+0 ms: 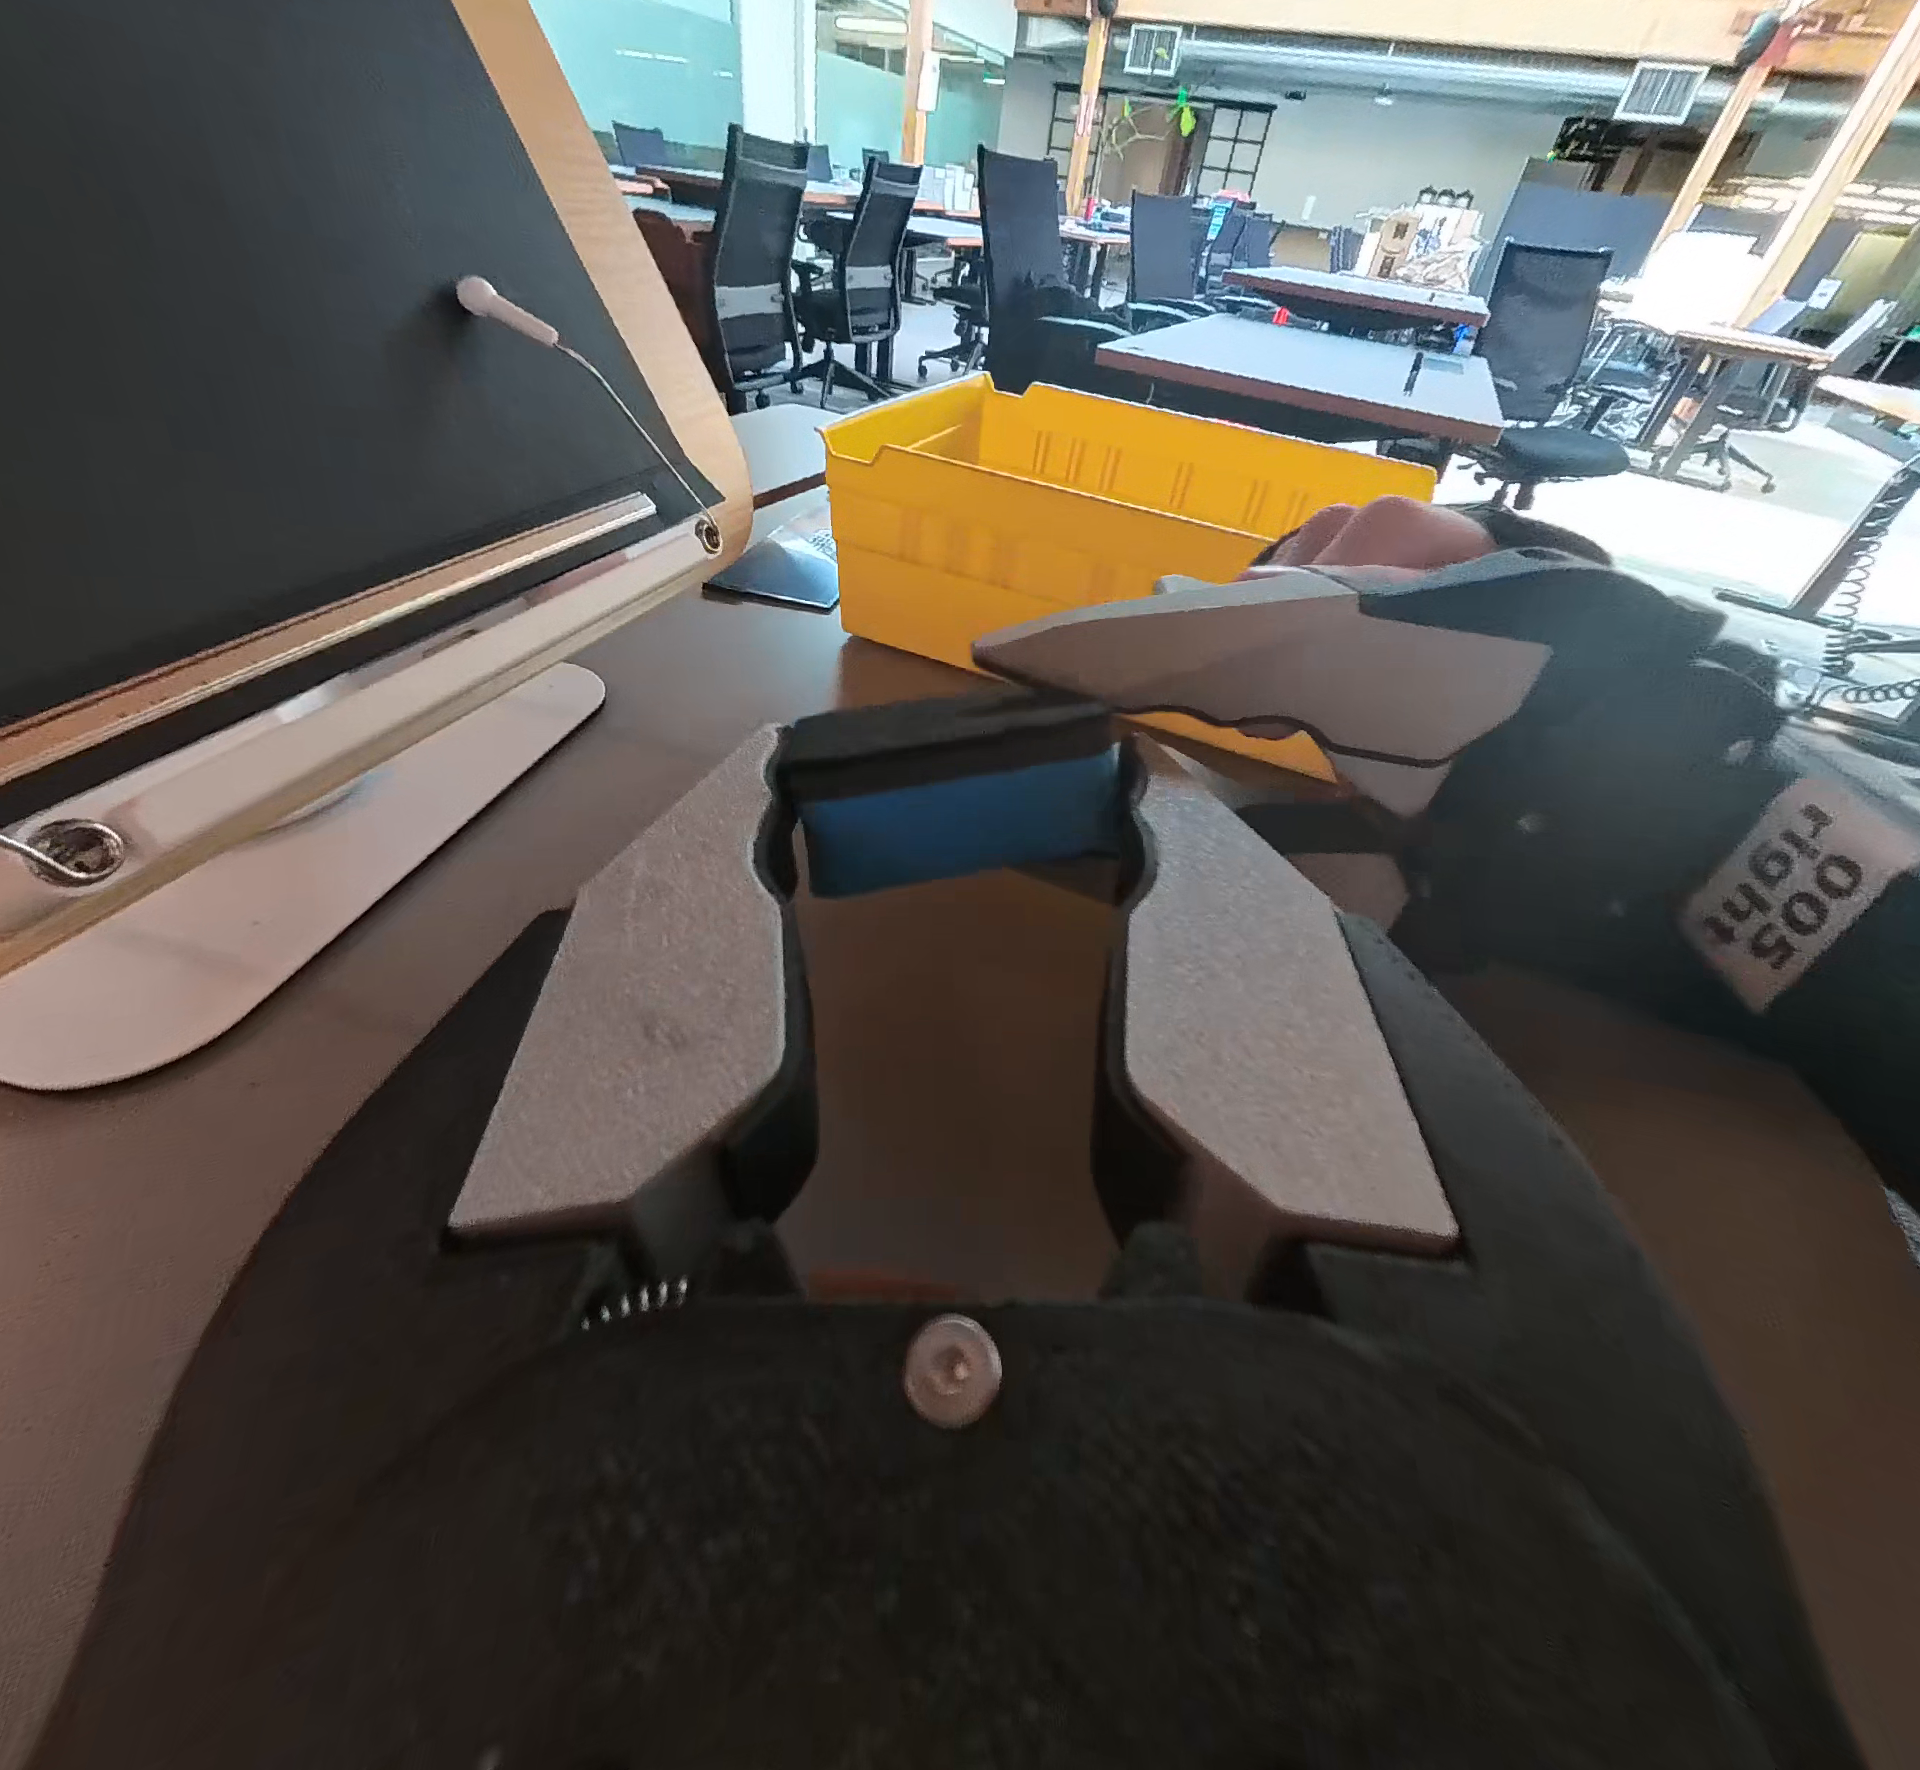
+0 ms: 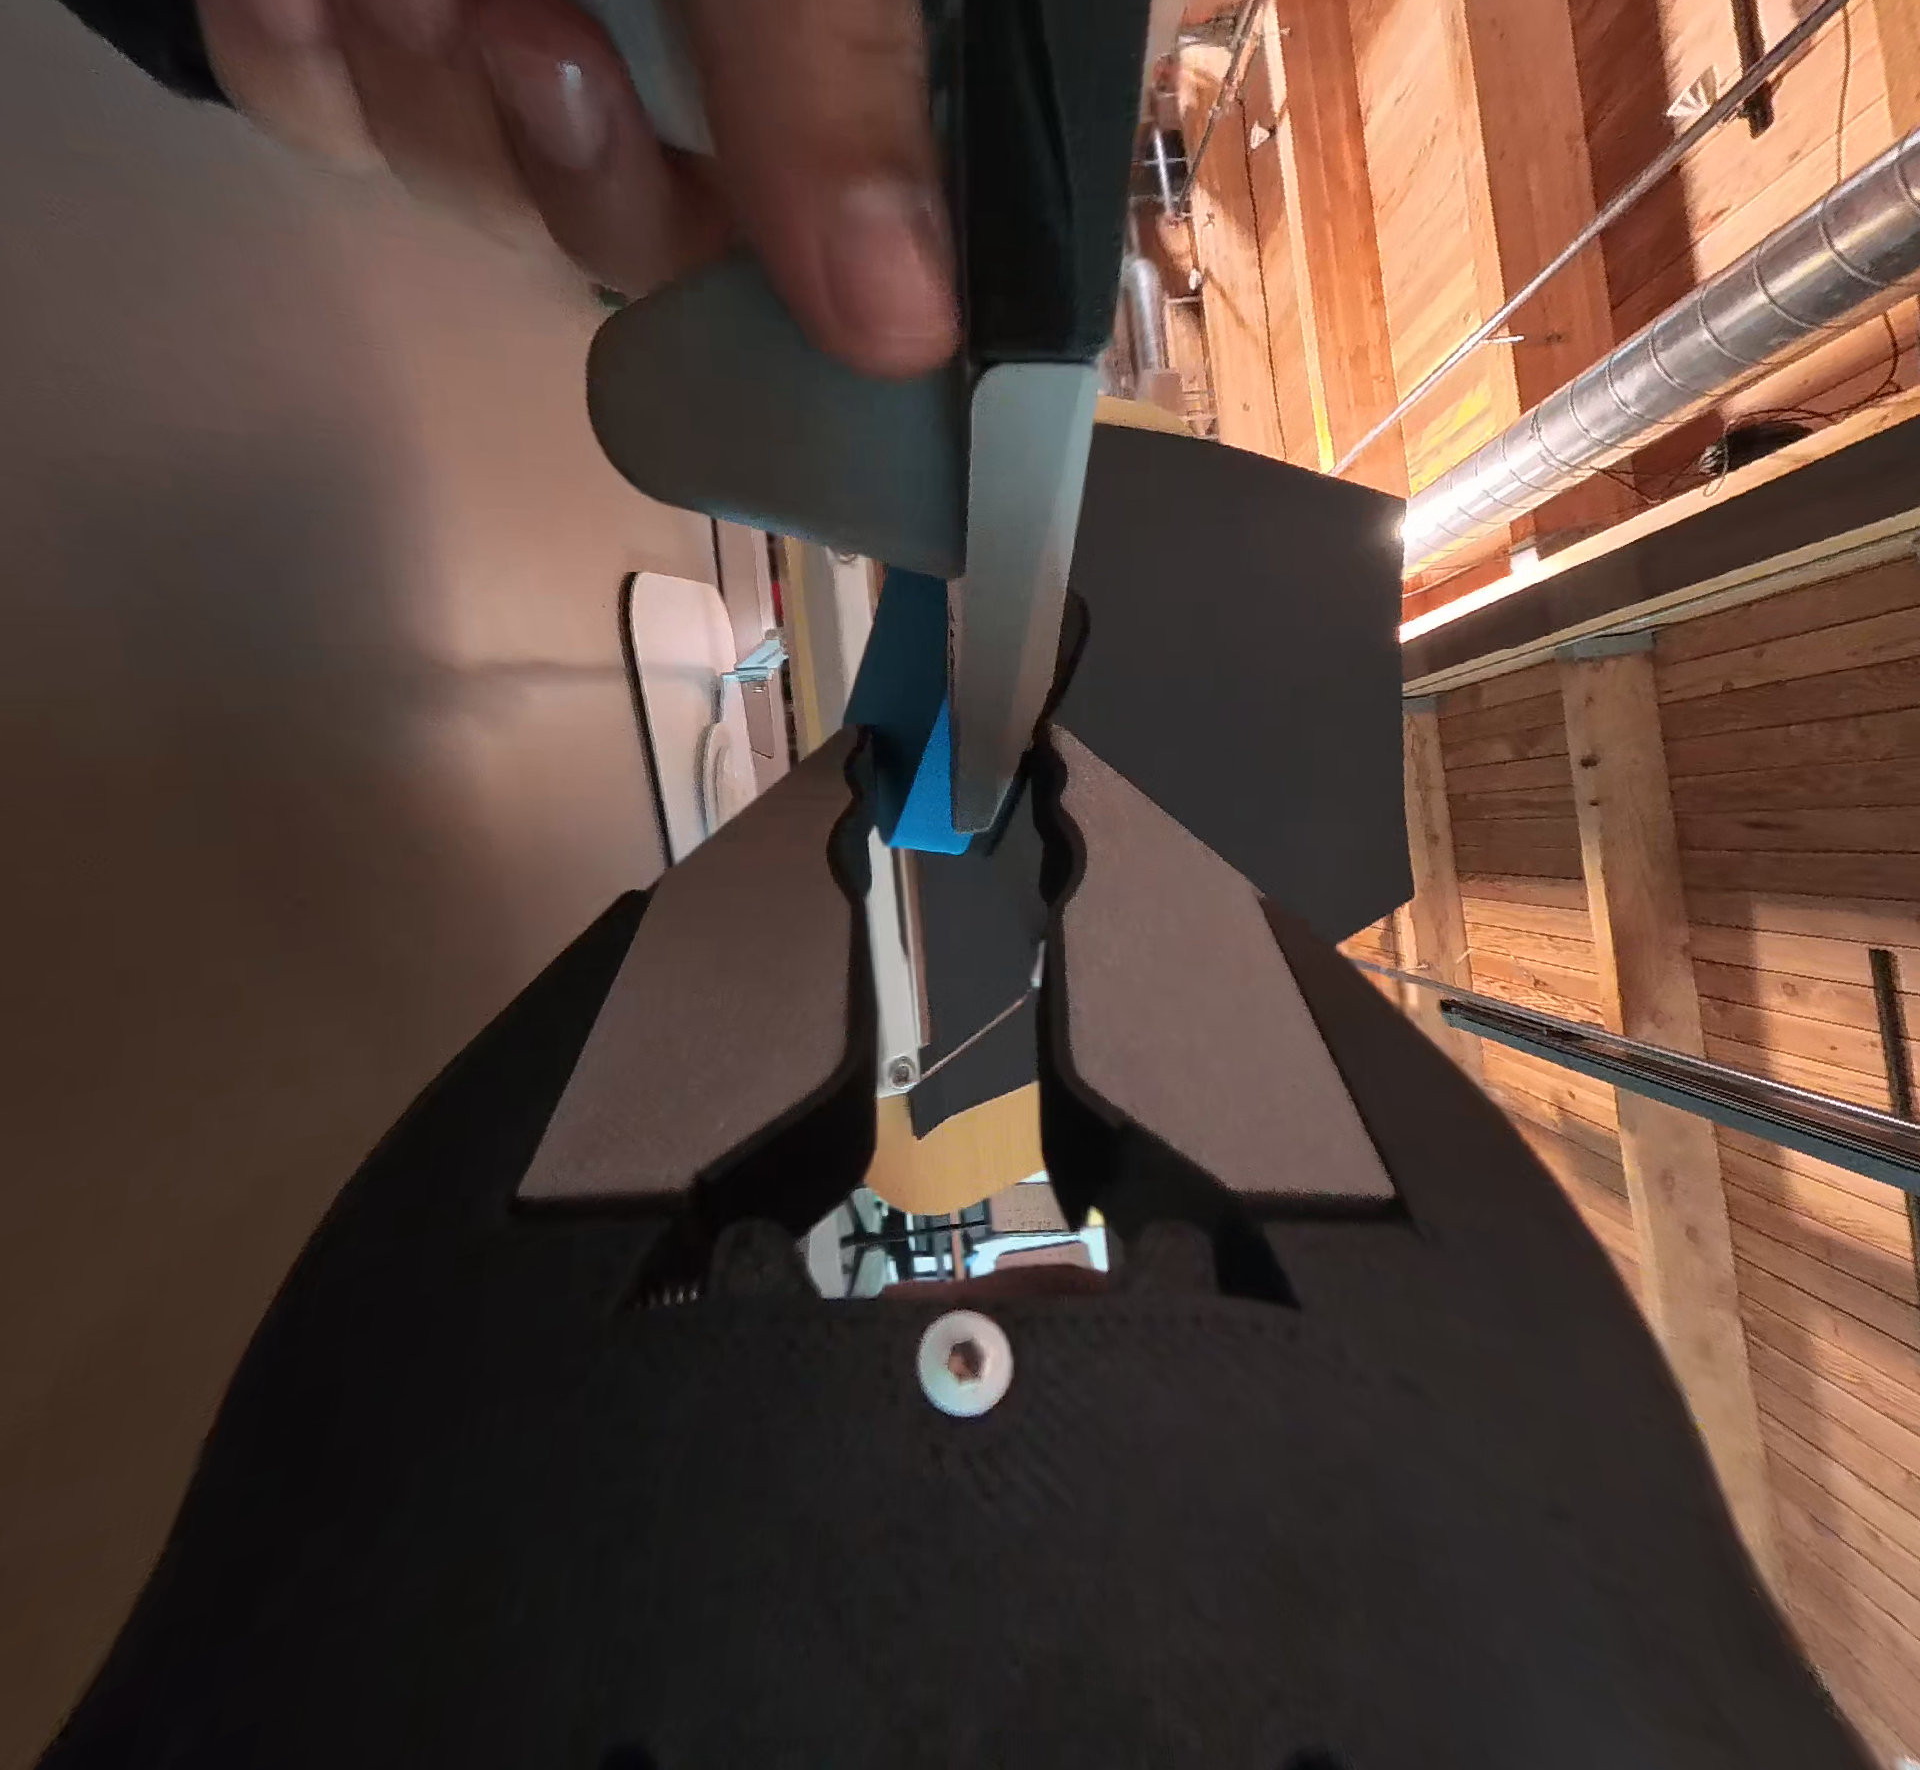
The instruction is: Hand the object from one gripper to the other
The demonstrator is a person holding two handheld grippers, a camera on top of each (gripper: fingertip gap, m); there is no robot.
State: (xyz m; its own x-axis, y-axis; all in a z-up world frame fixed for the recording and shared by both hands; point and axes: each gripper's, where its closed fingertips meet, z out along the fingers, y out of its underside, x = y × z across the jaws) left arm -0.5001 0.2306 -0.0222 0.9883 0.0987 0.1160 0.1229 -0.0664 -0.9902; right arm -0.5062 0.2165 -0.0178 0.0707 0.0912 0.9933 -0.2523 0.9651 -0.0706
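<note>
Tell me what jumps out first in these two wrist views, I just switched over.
The blue block stands out: it is clamped between the fingertips of the left gripper, low over the brown table. The right gripper comes in from the right, its fingertips at the block's top edge; the right wrist view shows its fingers around the block. Behind sits a bright yellow bin, with a dark slanted board at left.
</note>
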